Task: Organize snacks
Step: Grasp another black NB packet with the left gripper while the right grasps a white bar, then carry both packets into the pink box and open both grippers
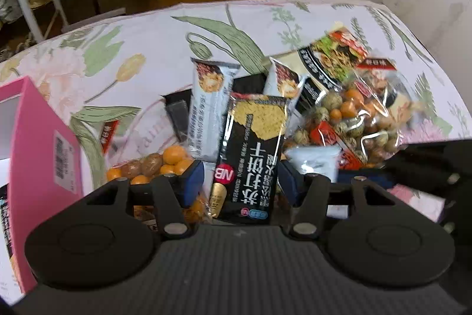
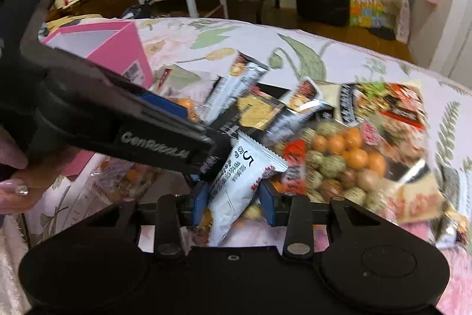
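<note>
The left gripper (image 1: pixel 240 182) has its blue pads (image 1: pixel 193 180) apart, with a black cracker pack (image 1: pixel 250 158) standing between them; a gap shows on each side, so the pads do not clamp it. Just beyond the pack lie two grey bars (image 1: pixel 208 111), one to each side of its top. To the left and below the left pad sits a bag of orange nuts (image 1: pixel 165 164), and further left stands a pink box (image 1: pixel 38 149), open at the top. To the right of the gripper lies a clear bag of mixed nuts (image 1: pixel 351 120), blurred, with a printed packet (image 1: pixel 333 55) behind it. All rest on a floral cloth (image 1: pixel 165 40).

The right gripper (image 2: pixel 234 197) has a white pack (image 2: pixel 242 188) between its pads (image 2: pixel 269 204), tilted, its top leaning right; whether the pads press it I cannot tell. The left gripper's body (image 2: pixel 118 126) crosses just ahead and to the left. The mixed nuts lie to the right, the pink box well off to the left.
</note>
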### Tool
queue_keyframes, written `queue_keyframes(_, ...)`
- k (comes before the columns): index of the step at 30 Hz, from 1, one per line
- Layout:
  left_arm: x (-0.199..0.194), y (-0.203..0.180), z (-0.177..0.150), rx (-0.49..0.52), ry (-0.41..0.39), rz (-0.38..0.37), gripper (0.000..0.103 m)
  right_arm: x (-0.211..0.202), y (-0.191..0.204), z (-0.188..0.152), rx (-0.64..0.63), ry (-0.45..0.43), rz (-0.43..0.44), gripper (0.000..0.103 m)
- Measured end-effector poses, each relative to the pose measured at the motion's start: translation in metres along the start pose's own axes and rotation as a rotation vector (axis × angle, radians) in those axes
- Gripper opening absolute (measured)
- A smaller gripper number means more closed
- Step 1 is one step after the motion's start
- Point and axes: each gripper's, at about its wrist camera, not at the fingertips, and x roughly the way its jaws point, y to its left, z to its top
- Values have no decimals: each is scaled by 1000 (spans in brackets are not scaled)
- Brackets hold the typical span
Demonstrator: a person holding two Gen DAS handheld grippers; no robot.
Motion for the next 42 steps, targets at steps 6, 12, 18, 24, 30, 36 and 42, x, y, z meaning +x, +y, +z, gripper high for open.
queue_keyframes(6,19,-15,-6,136,42,24,58,-3,-22,0,99,57,64,38)
queue_keyframes(12,19,-10,-3,84,28,9,59,2,-23,-1,95,51,63,38)
queue_keyframes(18,18,-1,-4,-24,90,-85,49,1,-17,0,56,39,52,38)
queue_keyframes(24,14,-2,-6,-54,94,-78,48,-2,-15,0,38,43,50,37)
queue_keyframes(30,7,-2,-7,-57,103,-83,46,-5,-26,-1,97,68,82,37)
queue_keyframes(36,-5,-7,-9,-57,104,-105,46,-12,-34,-2,140,89,108,35)
queue_keyframes(42,-18,-10,-18,-78,114,-84,46,-17,-33,-6,152,87,104,34)
